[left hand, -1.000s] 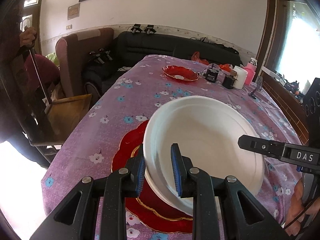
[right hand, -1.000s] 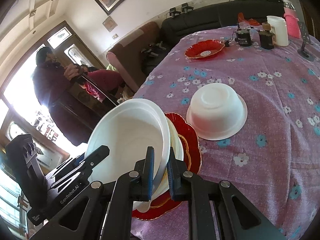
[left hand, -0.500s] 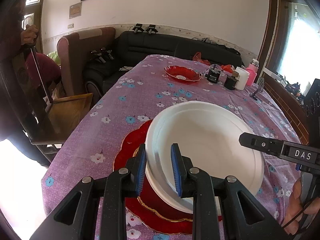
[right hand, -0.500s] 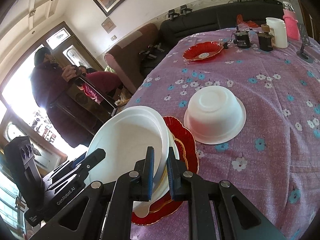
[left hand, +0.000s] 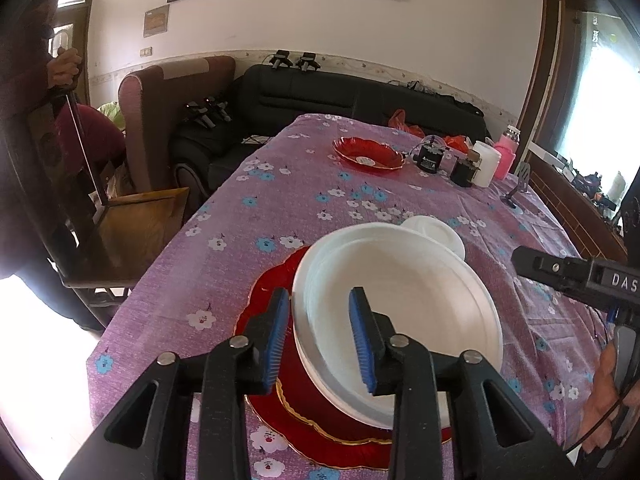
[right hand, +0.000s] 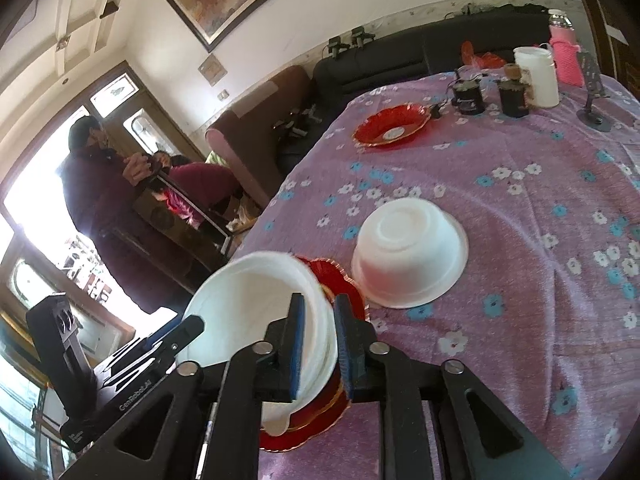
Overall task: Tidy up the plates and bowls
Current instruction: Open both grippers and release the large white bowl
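Both jaw pairs have parted, apparently loose, straddling the white bowl's (left hand: 400,312) opposite rims.

Right gripper (right hand: 318,344) straddles the rim of a white bowl (right hand: 256,312) over a red plate (right hand: 340,280). Jaws slightly parted. An upturned white bowl (right hand: 412,252) sits just beside, on the purple tablecloth (right hand: 520,240).
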`<state>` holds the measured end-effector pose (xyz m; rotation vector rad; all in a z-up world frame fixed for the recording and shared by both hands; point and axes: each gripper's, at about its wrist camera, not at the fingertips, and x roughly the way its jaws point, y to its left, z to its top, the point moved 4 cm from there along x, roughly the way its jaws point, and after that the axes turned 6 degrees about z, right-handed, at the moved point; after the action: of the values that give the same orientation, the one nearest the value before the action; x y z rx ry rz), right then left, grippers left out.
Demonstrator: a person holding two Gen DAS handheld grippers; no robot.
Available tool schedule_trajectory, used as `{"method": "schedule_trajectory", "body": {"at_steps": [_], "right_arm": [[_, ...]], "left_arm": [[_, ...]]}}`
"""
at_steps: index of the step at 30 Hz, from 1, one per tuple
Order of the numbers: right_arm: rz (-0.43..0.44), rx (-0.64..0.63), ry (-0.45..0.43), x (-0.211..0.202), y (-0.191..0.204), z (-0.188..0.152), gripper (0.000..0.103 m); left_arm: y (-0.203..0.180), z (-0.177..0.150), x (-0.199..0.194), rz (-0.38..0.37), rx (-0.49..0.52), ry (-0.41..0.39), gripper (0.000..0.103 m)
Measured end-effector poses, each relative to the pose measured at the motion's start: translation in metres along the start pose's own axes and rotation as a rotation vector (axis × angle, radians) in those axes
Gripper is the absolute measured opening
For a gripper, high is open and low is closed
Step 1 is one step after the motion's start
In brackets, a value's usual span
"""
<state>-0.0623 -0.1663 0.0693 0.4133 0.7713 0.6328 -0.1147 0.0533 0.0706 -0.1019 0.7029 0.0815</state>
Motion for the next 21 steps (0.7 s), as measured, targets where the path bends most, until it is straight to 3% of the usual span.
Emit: {"method": "schedule_trajectory", "body": {"at_steps": [4,7,10,12,15,18,21], "right_arm": [[-0.061,0.009,-0.023,-0.007,-0.019,0.011,0.053],[-0.092,0.022,-0.016,-0.007,-0.034,0.017,0.055],[-0.125,0.017,-0.003,-0.002,-0.046,0.023,0.058],[-0.153,-0.006,0.017,0.005,-0.051,0.027,0.059],[-0.171,-0.037,0.054,0.020,-0.057,0.032,0.063],[-0.051,0.091,0.102,0.031,-0.077,0.037,0.063],[-0.021,0.187,0.113,0.039,-0.103,0.039,0.064]], "left_arm": [[0.004,0.004,-0.005,0.006,-0.004,-0.009,0.040],[0.009,0.012,-0.012,0.006,-0.004,-0.024,0.043],[0.012,0.028,-0.017,-0.045,0.002,-0.007,0.043],[0.009,0.044,-0.012,-0.137,0.011,0.065,0.044],[-0.005,0.067,0.006,-0.188,0.061,0.169,0.045],[-0.029,0.087,0.038,-0.239,0.109,0.302,0.049],[-0.050,0.101,0.080,-0.272,0.102,0.443,0.049]]}}
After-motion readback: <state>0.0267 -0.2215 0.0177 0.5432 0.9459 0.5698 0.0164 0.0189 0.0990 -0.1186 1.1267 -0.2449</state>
